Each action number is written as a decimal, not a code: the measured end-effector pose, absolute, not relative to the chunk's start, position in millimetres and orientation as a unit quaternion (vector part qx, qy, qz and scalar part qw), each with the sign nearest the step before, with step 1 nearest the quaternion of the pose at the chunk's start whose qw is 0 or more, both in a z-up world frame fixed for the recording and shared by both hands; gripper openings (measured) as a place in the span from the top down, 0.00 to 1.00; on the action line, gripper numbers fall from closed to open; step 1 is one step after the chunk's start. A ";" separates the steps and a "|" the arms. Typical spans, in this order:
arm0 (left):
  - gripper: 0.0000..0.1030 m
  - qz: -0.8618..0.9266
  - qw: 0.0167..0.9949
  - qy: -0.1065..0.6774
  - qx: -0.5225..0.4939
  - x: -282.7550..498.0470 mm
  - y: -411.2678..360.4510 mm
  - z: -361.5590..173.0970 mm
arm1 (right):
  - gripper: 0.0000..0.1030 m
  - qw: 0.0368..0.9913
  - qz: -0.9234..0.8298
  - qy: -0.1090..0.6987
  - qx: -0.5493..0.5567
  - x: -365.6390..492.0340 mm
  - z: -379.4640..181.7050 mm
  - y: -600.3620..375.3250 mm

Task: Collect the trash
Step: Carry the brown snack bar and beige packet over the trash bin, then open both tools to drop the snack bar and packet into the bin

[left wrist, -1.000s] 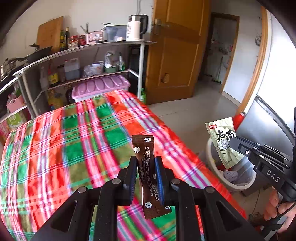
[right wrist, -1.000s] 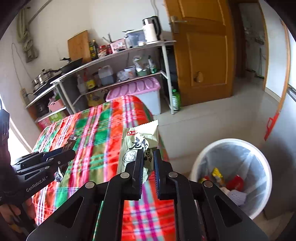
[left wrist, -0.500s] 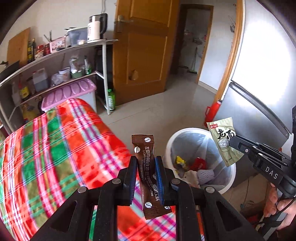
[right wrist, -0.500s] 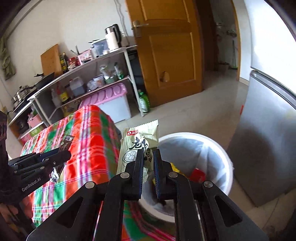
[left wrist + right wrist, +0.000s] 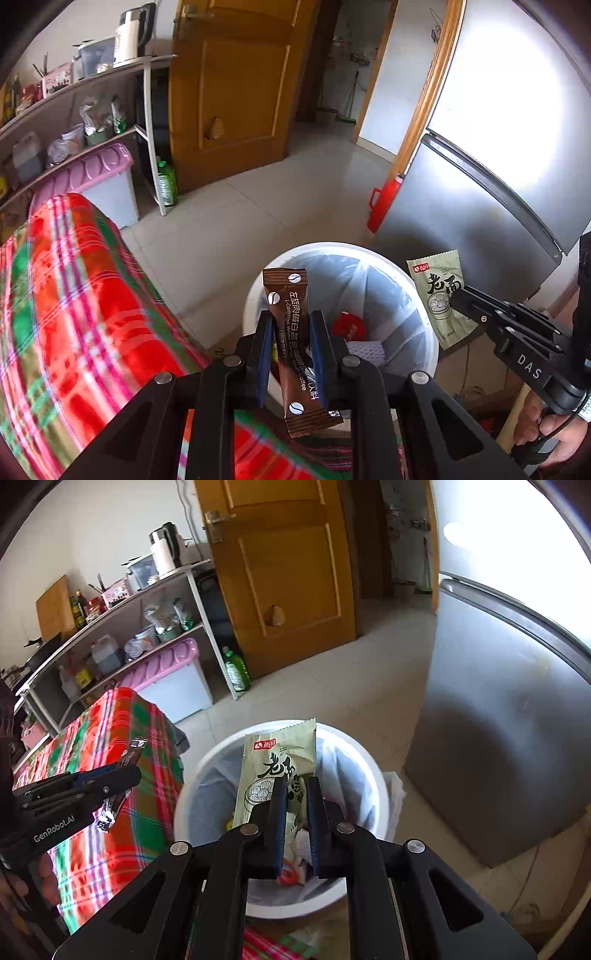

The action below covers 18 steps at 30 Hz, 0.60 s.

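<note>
Looking down over the white bin (image 5: pixel 364 775) beside the plaid-covered table (image 5: pixel 74 295), you have both pieces of trash above its open mouth. Your right gripper (image 5: pixel 295 812) clamps the green snack packet (image 5: pixel 280 764), upright and squarely over the bin. Your left gripper (image 5: pixel 291 343) pinches the brown coffee sachet (image 5: pixel 291 332), long axis upright, nearer the table-side rim.

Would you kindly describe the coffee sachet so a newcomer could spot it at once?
Find the white bin on the floor between the plaid-covered table and the silver fridge. Before it, the left gripper pinches the coffee sachet: narrow, dark brown, unlike the broader pale green packet.
</note>
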State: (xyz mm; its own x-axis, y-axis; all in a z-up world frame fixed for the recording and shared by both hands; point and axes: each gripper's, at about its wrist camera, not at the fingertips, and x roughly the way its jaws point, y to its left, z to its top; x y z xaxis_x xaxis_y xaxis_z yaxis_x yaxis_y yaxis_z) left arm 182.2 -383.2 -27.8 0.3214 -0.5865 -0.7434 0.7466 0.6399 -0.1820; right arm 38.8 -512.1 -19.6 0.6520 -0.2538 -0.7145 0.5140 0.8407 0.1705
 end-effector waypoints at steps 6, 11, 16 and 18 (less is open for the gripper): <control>0.81 -0.420 0.796 0.421 0.110 180.4 -410.5 -45.0 | 0.90 0.881 -0.222 0.376 0.184 37.0 -38.7 -521.4; 0.81 -0.424 0.787 0.432 0.118 180.5 -422.5 -58.2 | 0.90 0.875 -0.217 0.390 0.188 42.7 -53.3 -526.2; 0.81 -0.415 0.785 0.444 0.118 187.6 -426.5 -67.5 | 0.89 0.869 -0.217 0.404 0.187 47.8 -64.3 -531.9; 0.81 -0.412 0.783 0.450 0.119 188.7 -427.0 -70.8 | 0.89 0.865 -0.216 0.413 0.186 52.1 -69.9 -534.2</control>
